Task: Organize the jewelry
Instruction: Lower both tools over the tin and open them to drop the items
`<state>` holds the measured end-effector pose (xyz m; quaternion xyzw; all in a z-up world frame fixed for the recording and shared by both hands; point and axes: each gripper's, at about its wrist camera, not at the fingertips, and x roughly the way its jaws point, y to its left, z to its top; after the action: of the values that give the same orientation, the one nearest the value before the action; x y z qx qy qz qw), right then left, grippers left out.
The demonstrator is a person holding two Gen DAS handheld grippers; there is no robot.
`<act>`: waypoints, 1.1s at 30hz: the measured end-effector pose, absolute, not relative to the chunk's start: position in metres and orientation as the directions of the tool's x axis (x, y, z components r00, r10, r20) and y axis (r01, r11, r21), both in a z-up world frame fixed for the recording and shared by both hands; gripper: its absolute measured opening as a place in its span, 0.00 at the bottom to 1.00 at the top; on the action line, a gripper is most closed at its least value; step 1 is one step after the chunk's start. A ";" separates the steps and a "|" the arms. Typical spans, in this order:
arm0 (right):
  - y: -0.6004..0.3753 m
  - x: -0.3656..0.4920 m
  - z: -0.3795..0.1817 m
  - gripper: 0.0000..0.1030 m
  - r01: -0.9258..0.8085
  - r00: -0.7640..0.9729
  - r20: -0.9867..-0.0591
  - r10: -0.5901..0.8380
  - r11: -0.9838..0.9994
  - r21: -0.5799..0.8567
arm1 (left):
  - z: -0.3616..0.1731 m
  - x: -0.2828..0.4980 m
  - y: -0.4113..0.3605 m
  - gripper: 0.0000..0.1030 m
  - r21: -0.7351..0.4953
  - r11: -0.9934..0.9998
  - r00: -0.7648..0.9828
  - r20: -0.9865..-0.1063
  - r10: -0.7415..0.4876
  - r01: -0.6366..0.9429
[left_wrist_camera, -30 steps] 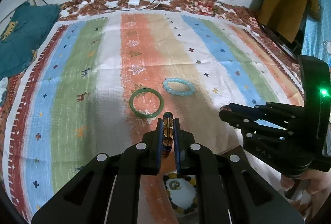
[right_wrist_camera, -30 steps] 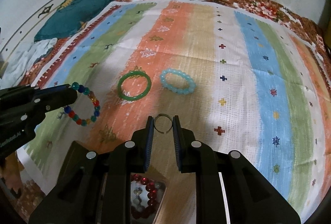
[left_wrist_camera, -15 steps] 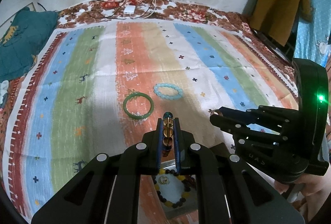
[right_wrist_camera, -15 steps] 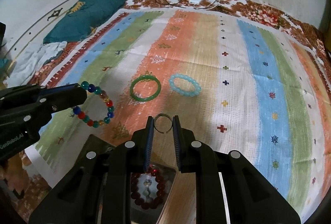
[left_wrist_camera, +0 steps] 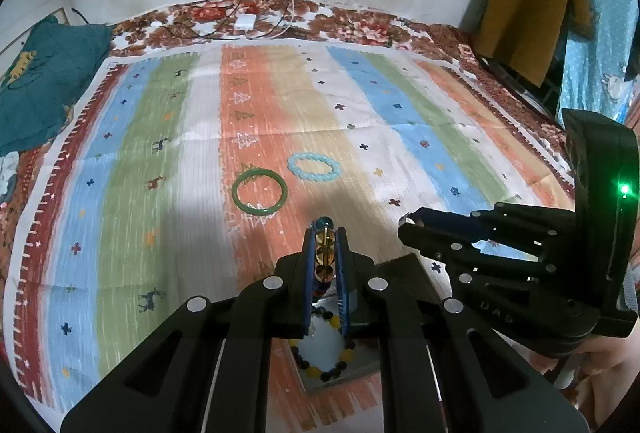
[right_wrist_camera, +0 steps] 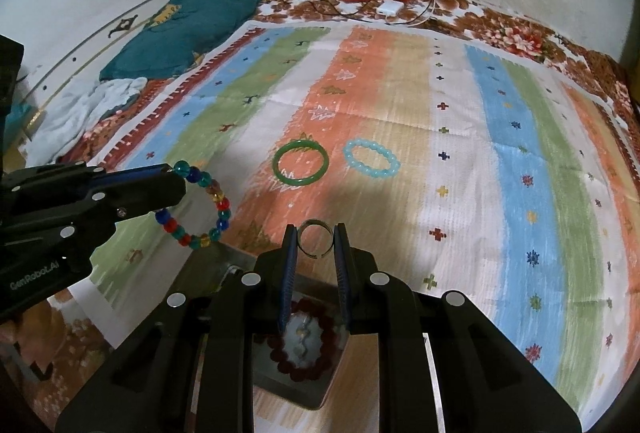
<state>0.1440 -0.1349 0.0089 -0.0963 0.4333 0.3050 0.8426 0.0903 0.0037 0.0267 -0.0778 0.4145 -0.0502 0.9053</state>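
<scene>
A multicoloured glass-bead bracelet (right_wrist_camera: 198, 207) hangs clamped between the nearly closed jaws of the left gripper (left_wrist_camera: 325, 233), and a thin silver metal ring (right_wrist_camera: 316, 237) sits pinched between the narrowly parted jaws of the right gripper (right_wrist_camera: 316, 233). Both grippers tilt steeply downward side by side above the striped cloth (left_wrist_camera: 160, 169). The green bangle (left_wrist_camera: 259, 191) and pale blue bead bracelet (left_wrist_camera: 315, 165) lie beyond them.

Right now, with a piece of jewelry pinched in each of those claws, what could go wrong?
The thin metal ring sits only at the very tips of the right gripper; a jolt could let it slip out and fall.

The multicoloured bead bracelet hangs mostly free from the left gripper, so it could swing and snag.

The two grippers are close together and might bump.
</scene>
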 end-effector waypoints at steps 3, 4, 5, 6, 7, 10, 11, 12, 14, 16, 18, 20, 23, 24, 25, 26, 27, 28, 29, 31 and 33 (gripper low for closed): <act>-0.135 0.139 0.008 0.19 -0.604 0.434 -0.791 0.432 0.791 0.101 | 0.027 0.084 0.001 0.09 -0.182 0.983 0.653 -0.741 -0.157 0.030; -0.136 0.137 0.008 0.19 -0.604 0.434 -0.791 0.432 0.790 0.101 | 0.026 0.081 0.000 0.09 -0.183 0.983 0.653 -0.741 -0.158 0.029; -0.137 0.135 0.007 0.19 -0.605 0.432 -0.791 0.432 0.790 0.101 | 0.026 0.082 0.001 0.09 -0.186 0.982 0.652 -0.741 -0.160 0.029; -0.137 0.134 0.007 0.19 -0.607 0.428 -0.793 0.433 0.788 0.102 | 0.026 0.080 0.000 0.09 -0.187 0.982 0.651 -0.742 -0.161 0.031; -0.138 0.132 0.006 0.19 -0.608 0.426 -0.795 0.433 0.787 0.103 | 0.025 0.078 -0.001 0.09 -0.185 0.982 0.650 -0.742 -0.160 0.030; -0.141 0.127 0.004 0.19 -0.611 0.419 -0.797 0.435 0.784 0.107 | 0.024 0.074 -0.004 0.09 -0.186 0.982 0.647 -0.745 -0.165 0.036; -0.141 0.126 0.004 0.19 -0.614 0.416 -0.798 0.437 0.782 0.108 | 0.024 0.073 -0.004 0.09 -0.185 0.982 0.646 -0.745 -0.165 0.038; -0.141 0.124 0.004 0.19 -0.615 0.415 -0.798 0.437 0.781 0.108 | 0.023 0.072 -0.006 0.09 -0.179 0.983 0.644 -0.748 -0.161 0.038; -0.142 0.120 0.003 0.19 -0.621 0.403 -0.801 0.443 0.775 0.117 | 0.022 0.070 -0.008 0.09 -0.177 0.983 0.642 -0.749 -0.162 0.042; -0.142 0.118 0.001 0.19 -0.622 0.393 -0.803 0.448 0.773 0.127 | 0.020 0.069 -0.009 0.09 -0.178 0.983 0.638 -0.752 -0.164 0.043; -0.142 0.117 0.000 0.19 -0.623 0.390 -0.804 0.448 0.771 0.128 | 0.018 0.068 -0.012 0.09 -0.174 0.984 0.635 -0.755 -0.164 0.046; -0.142 0.117 -0.001 0.19 -0.624 0.385 -0.806 0.450 0.771 0.132 | 0.016 0.068 -0.013 0.09 -0.171 0.984 0.629 -0.760 -0.163 0.049; -0.141 0.117 -0.002 0.19 -0.626 0.375 -0.811 0.450 0.768 0.137 | 0.013 0.069 -0.016 0.09 -0.163 0.985 0.622 -0.766 -0.163 0.057; -0.141 0.117 -0.003 0.19 -0.623 0.373 -0.811 0.451 0.769 0.141 | 0.012 0.069 -0.016 0.09 -0.167 0.984 0.619 -0.768 -0.166 0.058; -0.142 0.118 -0.003 0.19 -0.619 0.372 -0.811 0.452 0.772 0.146 | 0.011 0.070 -0.015 0.09 -0.169 0.984 0.613 -0.772 -0.169 0.059; -0.142 0.119 -0.002 0.19 -0.616 0.368 -0.809 0.458 0.772 0.156 | 0.009 0.070 -0.014 0.09 -0.168 0.984 0.606 -0.777 -0.169 0.058; -0.143 0.119 -0.002 0.19 -0.615 0.364 -0.809 0.462 0.772 0.164 | 0.008 0.071 -0.014 0.11 -0.163 0.985 0.604 -0.780 -0.162 0.054; -0.143 0.120 -0.003 0.19 -0.612 0.365 -0.808 0.462 0.773 0.166 | 0.007 0.072 -0.013 0.14 -0.155 0.987 0.603 -0.784 -0.151 0.045; -0.143 0.121 -0.003 0.26 -0.609 0.366 -0.809 0.460 0.776 0.166 | 0.006 0.072 -0.012 0.22 -0.150 0.988 0.602 -0.786 -0.143 0.038; -0.144 0.123 -0.003 0.38 -0.602 0.370 -0.810 0.456 0.781 0.165 | 0.006 0.073 -0.007 0.31 -0.151 0.988 0.605 -0.785 -0.133 0.021; -0.145 0.125 -0.004 0.38 -0.598 0.379 -0.811 0.446 0.787 0.153 | 0.005 0.074 -0.003 0.36 -0.152 0.988 0.606 -0.785 -0.124 0.005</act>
<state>0.1245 -0.1451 -0.0039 -0.0827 0.4594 0.3157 0.8261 0.0736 -0.0026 0.0052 -0.0675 0.4422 -0.0360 0.8937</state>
